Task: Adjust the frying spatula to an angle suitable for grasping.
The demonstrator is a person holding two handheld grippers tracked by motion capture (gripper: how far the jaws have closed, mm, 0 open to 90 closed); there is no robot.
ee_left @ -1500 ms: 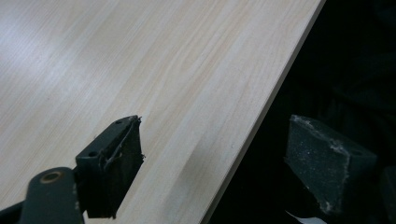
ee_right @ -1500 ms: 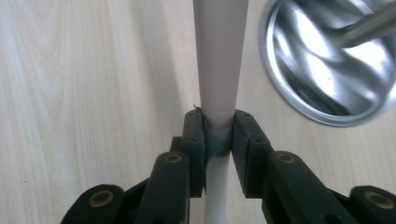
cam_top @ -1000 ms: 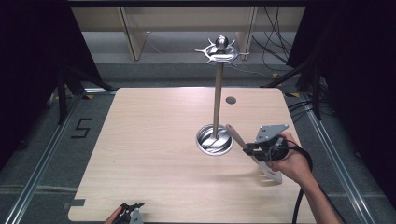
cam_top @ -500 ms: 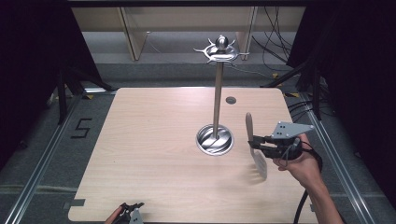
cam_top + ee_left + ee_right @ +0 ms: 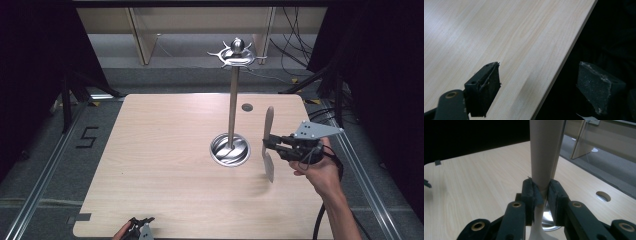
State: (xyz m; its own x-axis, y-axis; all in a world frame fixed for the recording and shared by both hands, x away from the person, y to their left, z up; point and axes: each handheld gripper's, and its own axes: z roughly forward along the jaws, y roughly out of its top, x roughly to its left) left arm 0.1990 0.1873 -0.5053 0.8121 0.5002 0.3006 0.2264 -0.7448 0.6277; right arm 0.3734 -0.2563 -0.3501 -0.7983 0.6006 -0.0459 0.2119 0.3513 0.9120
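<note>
A single digit "5" (image 5: 86,137), marked in dark strokes, can be read on the grey floor (image 5: 45,150) at the left of the high view, beside the table's left edge.

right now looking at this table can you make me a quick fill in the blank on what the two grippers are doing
1. The right gripper is shut on a pale wooden ____.
2. The metal stand rises from a round ____ on the table.
3. The fingers of the left gripper are ____, holding nothing.

Missing words: spatula; base; open
</note>
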